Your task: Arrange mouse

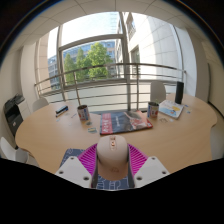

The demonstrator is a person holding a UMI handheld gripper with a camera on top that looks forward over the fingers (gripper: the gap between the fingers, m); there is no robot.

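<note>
A beige computer mouse (pixel 112 160) sits between my two fingers, its nose pointing forward, held above a round wooden table (pixel 50 130). My gripper (pixel 112 163) is shut on it: the pink pads (pixel 89 157) press its left and right sides. Under the fingers lies a patterned blue-grey mouse mat (pixel 72 155). The mouse hides the middle of the mat.
A colourful magazine (pixel 125 121) lies just beyond the fingers. A dark cup (pixel 83 112) stands to its left, a small box (pixel 153 110) and a white-and-teal box (pixel 171 110) to its right. A dark object (pixel 62 110) lies further left. A railing and large windows stand behind.
</note>
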